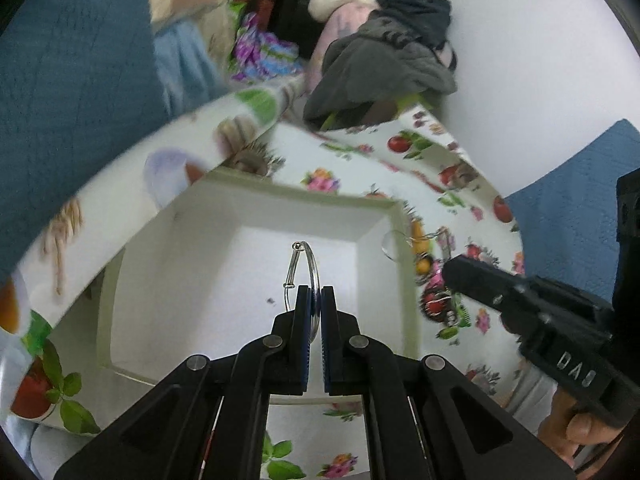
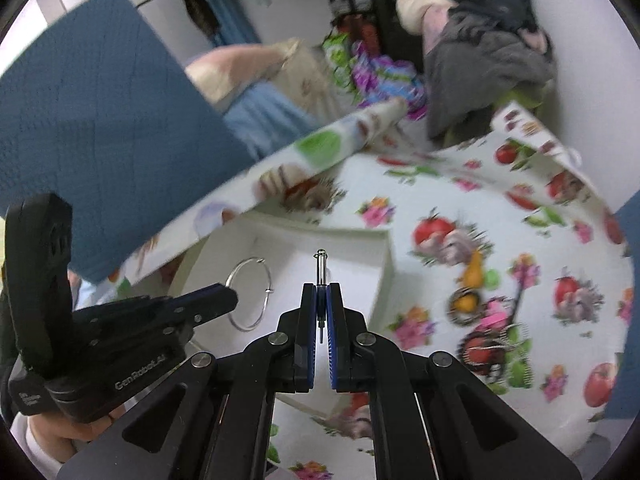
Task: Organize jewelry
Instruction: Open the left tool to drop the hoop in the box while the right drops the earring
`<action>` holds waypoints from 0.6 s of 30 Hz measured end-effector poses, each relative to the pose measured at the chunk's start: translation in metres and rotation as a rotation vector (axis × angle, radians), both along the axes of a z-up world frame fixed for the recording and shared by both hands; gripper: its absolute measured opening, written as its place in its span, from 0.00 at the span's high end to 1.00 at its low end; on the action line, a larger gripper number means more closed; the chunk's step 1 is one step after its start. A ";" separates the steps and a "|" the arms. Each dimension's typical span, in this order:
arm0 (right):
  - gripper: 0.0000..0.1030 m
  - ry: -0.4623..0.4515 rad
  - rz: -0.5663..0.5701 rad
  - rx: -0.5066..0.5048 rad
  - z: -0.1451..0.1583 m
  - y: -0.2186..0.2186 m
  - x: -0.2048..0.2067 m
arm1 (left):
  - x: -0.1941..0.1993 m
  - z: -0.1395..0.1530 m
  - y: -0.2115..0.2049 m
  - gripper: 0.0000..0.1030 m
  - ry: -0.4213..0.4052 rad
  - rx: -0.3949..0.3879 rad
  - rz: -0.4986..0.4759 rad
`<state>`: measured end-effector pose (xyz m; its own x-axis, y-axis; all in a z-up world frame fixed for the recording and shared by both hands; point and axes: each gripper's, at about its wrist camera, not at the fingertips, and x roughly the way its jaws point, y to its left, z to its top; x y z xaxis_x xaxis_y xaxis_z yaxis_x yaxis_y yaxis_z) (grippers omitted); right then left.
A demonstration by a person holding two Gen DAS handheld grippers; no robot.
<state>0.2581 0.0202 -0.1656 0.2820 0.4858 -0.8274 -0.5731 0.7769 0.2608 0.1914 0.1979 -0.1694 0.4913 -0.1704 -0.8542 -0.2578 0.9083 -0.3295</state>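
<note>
Claw point(image 1: 315, 294) grips hoop point(image 1: 310, 268); right view shows it round.

The left wrist view is aimed steeply down along its own fingers, close above the white box point(image 1: 256, 280), whose floor fills the middle of the picture. Beyond the box, the fruit-print tablecloth point(image 1: 452, 184) and a clothes heap point(image 1: 384, 52) are taken in. The right wrist view is set just as steeply and as near, with the white box point(image 2: 352, 276) caught below centre and to the left. The box, the tablecloth point(image 2: 480, 240) and the heap point(image 2: 484, 48) are shared by both. Each camera is also seen by the other: the right gripper point(image 1: 452, 272) right of the box, the left gripper point(image 2: 224, 298) at the box's left.
</note>
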 end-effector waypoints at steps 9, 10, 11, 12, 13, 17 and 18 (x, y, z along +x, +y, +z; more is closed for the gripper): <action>0.97 0.106 0.051 -0.082 -0.056 0.026 -0.010 | -0.011 -0.037 0.009 0.98 0.064 -0.031 0.010; 0.97 0.115 0.048 -0.086 -0.059 0.026 -0.009 | -0.013 -0.039 0.008 0.98 0.067 -0.029 0.007; 0.97 0.122 0.044 -0.088 -0.060 0.025 -0.009 | -0.014 -0.039 0.008 0.98 0.069 -0.028 0.008; 0.96 0.126 0.042 -0.090 -0.061 0.023 -0.008 | -0.013 -0.038 0.007 0.98 0.067 -0.030 0.009; 0.96 0.123 0.040 -0.093 -0.061 0.023 -0.009 | -0.014 -0.036 0.007 0.98 0.058 -0.036 0.009; 0.93 0.111 0.041 -0.084 -0.050 0.017 -0.007 | -0.014 -0.017 0.002 0.95 0.026 0.006 0.011; 0.92 0.105 0.040 -0.072 -0.044 0.014 -0.007 | -0.014 -0.011 0.000 0.95 0.015 0.012 0.013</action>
